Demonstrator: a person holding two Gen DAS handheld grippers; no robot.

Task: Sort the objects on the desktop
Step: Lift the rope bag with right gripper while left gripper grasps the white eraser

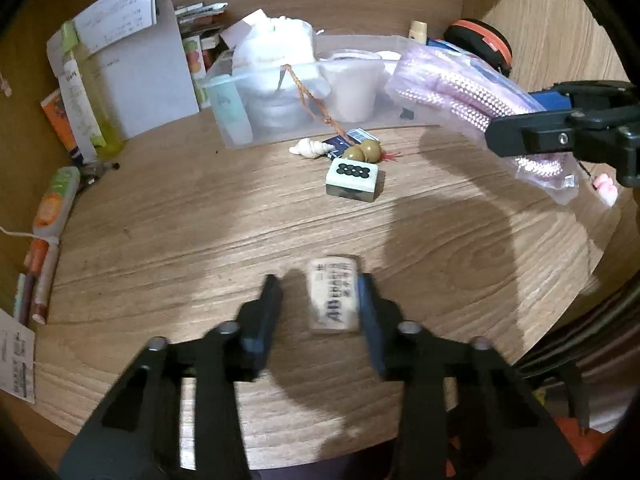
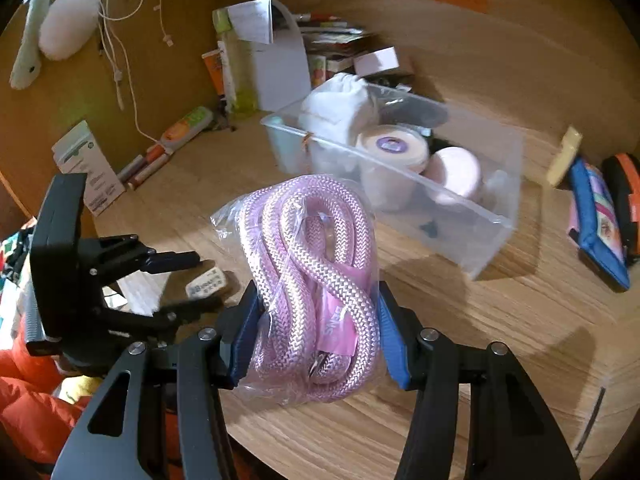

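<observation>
Left wrist view: eraser (image 1: pixel 333 298) flat on wooden desk (image 1: pixel 180 220), long axis running away from camera, print blurred. Left gripper (image 1: pixel 320 308) tilted down, jaws straddling eraser; right pad touching, left pad apart, not pinching.

Right wrist view: bagged pink rope (image 2: pixel 316 280) upright, lifted clear of desk, pinched by right gripper (image 2: pixel 316 332); bag bottom hidden behind jaws. Clear bin (image 2: pixel 460 208) beyond.
</observation>
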